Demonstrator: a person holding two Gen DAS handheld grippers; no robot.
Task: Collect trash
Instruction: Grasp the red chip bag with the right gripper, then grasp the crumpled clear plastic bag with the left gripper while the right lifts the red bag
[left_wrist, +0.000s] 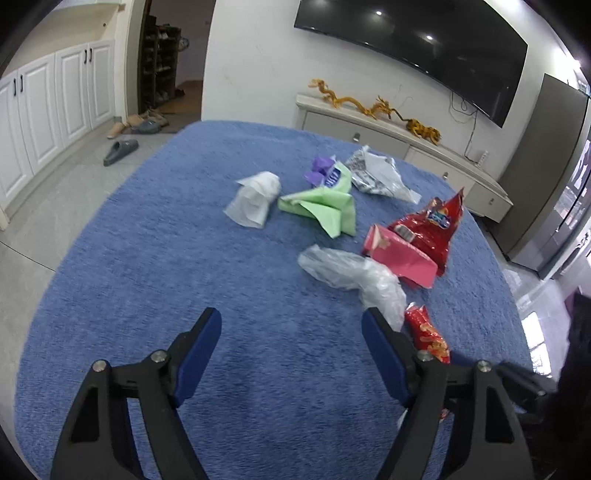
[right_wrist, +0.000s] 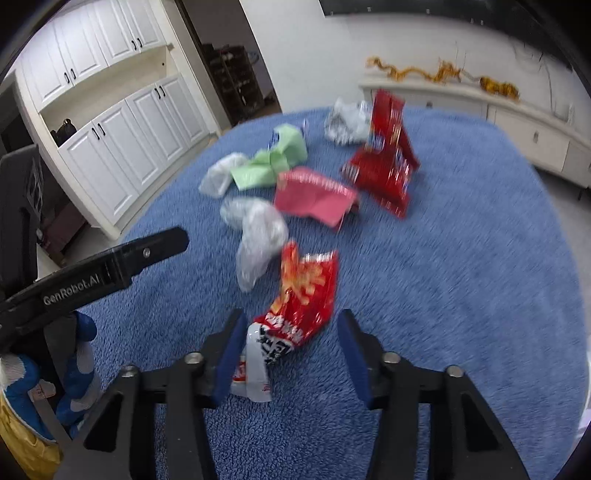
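Trash lies on a blue fleece-covered table (left_wrist: 166, 258). My right gripper (right_wrist: 291, 328) is open, its jaws either side of a crumpled red snack wrapper (right_wrist: 303, 295) that lies on the cloth. That wrapper also shows in the left wrist view (left_wrist: 428, 332). My left gripper (left_wrist: 291, 325) is open and empty above bare cloth, beside a clear plastic bag (left_wrist: 351, 273). Further off lie a pink paper (left_wrist: 399, 254), a red chip bag (left_wrist: 432, 225), green paper (left_wrist: 325, 206), a white tissue (left_wrist: 255, 199), a purple wrapper (left_wrist: 321, 170) and a silver-white wrapper (left_wrist: 376, 173).
A low white sideboard (left_wrist: 388, 136) with a golden dragon ornament stands behind the table under a wall television (left_wrist: 424, 44). White cabinets (left_wrist: 48, 107) line the left wall. Slippers (left_wrist: 120, 149) lie on the floor. The left gripper's body (right_wrist: 110, 266) and a gloved hand show at the right view's left edge.
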